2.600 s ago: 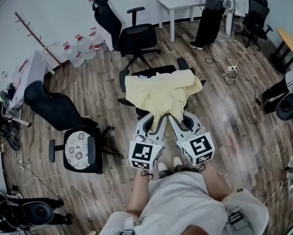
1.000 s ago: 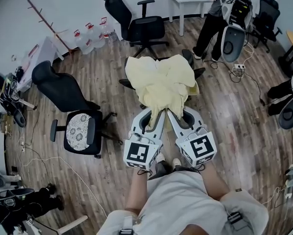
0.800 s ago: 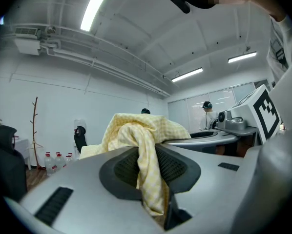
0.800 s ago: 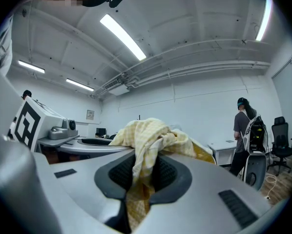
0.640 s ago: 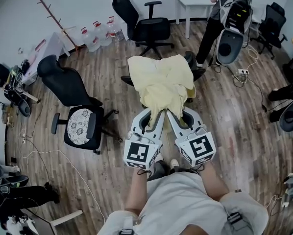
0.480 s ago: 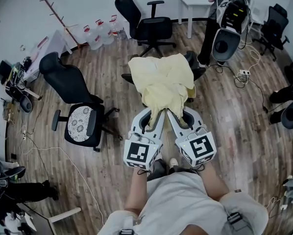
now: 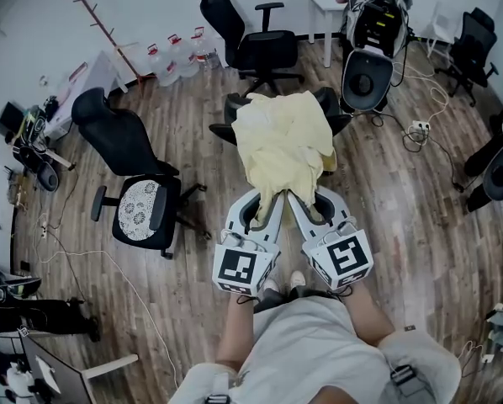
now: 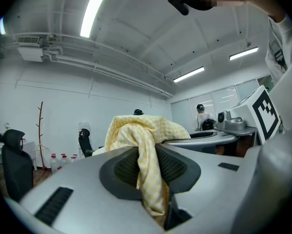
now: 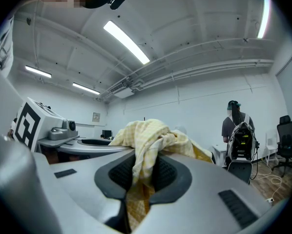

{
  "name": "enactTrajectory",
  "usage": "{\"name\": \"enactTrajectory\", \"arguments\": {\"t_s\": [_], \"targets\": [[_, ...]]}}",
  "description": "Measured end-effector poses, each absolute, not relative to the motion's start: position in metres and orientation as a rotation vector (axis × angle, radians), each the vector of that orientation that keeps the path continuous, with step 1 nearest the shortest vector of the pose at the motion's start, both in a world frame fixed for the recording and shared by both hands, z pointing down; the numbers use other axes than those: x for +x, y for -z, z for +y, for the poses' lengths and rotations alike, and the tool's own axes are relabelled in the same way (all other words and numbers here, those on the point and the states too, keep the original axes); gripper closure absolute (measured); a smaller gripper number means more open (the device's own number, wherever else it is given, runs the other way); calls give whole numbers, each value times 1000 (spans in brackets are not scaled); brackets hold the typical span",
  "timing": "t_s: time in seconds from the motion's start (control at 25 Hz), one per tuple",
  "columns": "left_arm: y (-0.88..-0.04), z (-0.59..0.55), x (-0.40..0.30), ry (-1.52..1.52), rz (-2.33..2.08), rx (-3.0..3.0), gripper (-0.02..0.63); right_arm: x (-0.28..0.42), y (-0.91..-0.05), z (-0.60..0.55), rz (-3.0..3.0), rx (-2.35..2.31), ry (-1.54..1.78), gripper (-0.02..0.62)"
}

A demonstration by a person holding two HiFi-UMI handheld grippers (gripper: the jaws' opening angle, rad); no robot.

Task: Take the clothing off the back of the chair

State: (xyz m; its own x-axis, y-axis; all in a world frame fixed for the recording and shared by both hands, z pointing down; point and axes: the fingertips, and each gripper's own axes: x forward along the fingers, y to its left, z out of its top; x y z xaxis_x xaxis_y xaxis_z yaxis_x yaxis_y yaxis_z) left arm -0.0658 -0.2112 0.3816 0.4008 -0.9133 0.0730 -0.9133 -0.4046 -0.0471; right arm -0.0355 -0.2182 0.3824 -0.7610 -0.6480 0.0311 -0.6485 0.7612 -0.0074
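Left gripper [image 7: 262,202] and right gripper [image 7: 309,200] each clamp a fold of the yellow checked garment [image 7: 283,137]; its far edge may snag the back of the office chair [image 7: 340,118], pulling cloth free

The yellow garment [image 7: 283,146] hides most of the chair [image 7: 336,120] behind it — whether they touch cannot be told.

My left gripper [image 7: 267,199] and right gripper [image 7: 300,200] have smooth silver-grey shells with dark ribbed pads [image 8: 177,165] inside. Each bears a white cube [image 7: 239,268] printed with black square markers. The person carrying them wears a pale grey short-sleeved shirt [image 7: 306,343] with dark buckled shoulder straps [image 7: 401,375].
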Motion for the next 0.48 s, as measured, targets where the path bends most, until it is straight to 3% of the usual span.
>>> {"name": "enactTrajectory", "arguments": {"t_s": [0.48], "targets": [[-381, -176, -59, -109, -1654, 2677, 511, -28, -381, -182, -2902, 1142, -6, 532]]}}
